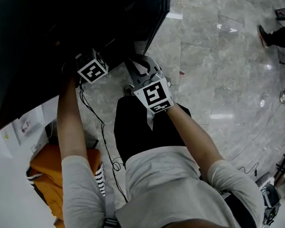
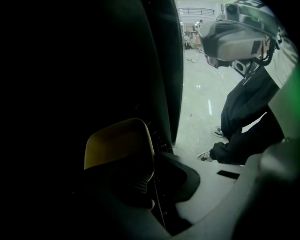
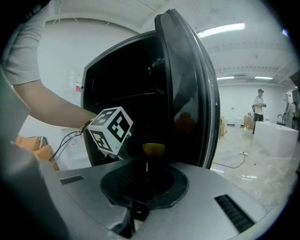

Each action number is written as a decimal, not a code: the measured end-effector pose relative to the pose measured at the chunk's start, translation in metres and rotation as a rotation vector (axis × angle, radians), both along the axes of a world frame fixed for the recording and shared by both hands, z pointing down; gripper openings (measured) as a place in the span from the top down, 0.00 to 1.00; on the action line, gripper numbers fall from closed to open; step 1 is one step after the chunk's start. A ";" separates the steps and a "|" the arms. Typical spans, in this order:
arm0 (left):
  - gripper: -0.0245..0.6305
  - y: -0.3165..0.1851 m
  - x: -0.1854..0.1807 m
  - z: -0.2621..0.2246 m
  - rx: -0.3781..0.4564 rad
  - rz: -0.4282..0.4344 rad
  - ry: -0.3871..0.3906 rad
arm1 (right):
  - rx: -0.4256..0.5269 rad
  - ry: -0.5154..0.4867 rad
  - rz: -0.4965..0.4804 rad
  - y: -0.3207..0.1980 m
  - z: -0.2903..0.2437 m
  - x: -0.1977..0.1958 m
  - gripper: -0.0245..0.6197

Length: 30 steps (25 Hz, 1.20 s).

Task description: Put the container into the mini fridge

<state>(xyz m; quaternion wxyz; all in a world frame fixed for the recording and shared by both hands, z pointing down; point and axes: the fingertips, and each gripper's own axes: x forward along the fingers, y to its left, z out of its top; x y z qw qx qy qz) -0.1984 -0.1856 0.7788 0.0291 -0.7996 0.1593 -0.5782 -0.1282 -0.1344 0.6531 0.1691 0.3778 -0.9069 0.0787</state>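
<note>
Your left gripper (image 2: 126, 154) is inside the black mini fridge (image 1: 26, 47), its jaws lost in darkness.
Right gripper (image 3: 153, 150) is pressed together, empty; placing seems underway, so next withdraw straight.

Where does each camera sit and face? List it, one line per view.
Head view: on the head, facing down at fridge and floor; shows torso, legs, arms, left gripper, right gripper.
Left gripper view: on that gripper, facing the dark fridge; shows its yellow pad, the headset.
Right gripper view: on that gripper, facing the fridge; shows its shut jaws, the left arm.
Shared: head view and right gripper view both show the left gripper's cube.
</note>
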 end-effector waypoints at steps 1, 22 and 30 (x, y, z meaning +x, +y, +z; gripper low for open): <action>0.91 -0.002 0.001 0.000 0.009 0.000 0.001 | -0.001 -0.001 0.004 -0.001 0.000 0.001 0.90; 0.82 -0.018 -0.003 -0.050 0.306 -0.042 -0.035 | -0.009 0.008 -0.016 0.013 -0.028 0.012 0.90; 0.82 0.014 0.010 -0.093 0.319 -0.089 0.018 | -0.014 0.025 -0.030 0.023 -0.059 0.019 0.90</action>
